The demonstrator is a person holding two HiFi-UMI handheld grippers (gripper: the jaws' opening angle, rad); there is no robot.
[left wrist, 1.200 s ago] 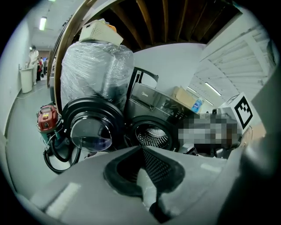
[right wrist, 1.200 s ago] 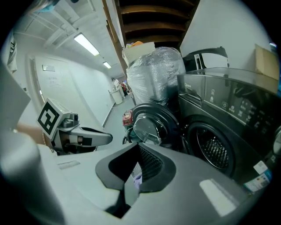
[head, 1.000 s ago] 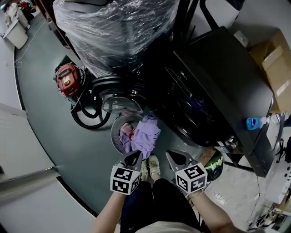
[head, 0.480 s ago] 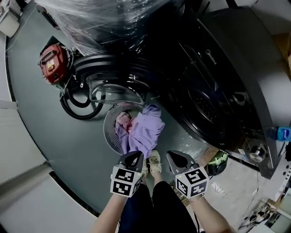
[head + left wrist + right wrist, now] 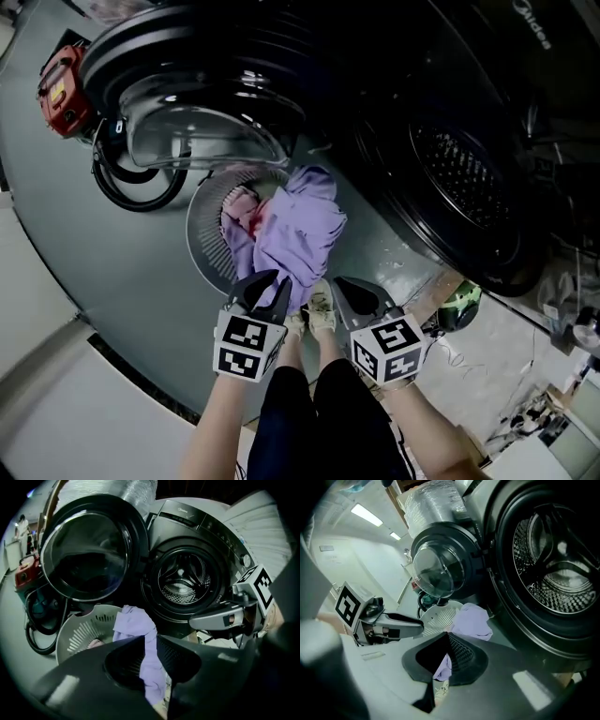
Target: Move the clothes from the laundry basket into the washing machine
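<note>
A round grey laundry basket [image 5: 202, 234] stands on the floor below the open washer door [image 5: 197, 103]. A lilac garment [image 5: 305, 230] hangs over its near rim, and something pink [image 5: 246, 208] lies inside. The washing machine drum [image 5: 469, 178] gapes dark on the right. My left gripper [image 5: 272, 281] is shut, its tip at the garment's lower edge, with lilac cloth [image 5: 136, 623] showing behind its jaws [image 5: 146, 638]. My right gripper [image 5: 339, 284] is shut beside it, over the person's shoes. From the right gripper view [image 5: 446, 634], the basket [image 5: 436, 616], the garment [image 5: 472, 620] and the drum [image 5: 553, 564] are in sight.
A red vacuum [image 5: 64, 75] and its coiled black hose [image 5: 131, 183] lie left of the door. A green object [image 5: 461, 305] sits by the machine's lower right corner. The person's pale shoes [image 5: 314, 314] stand just short of the basket.
The head view has dropped closer, so the basket, door and drum fill more of it. Both grippers have stayed shut and edged up to the lilac garment's lower edge.
</note>
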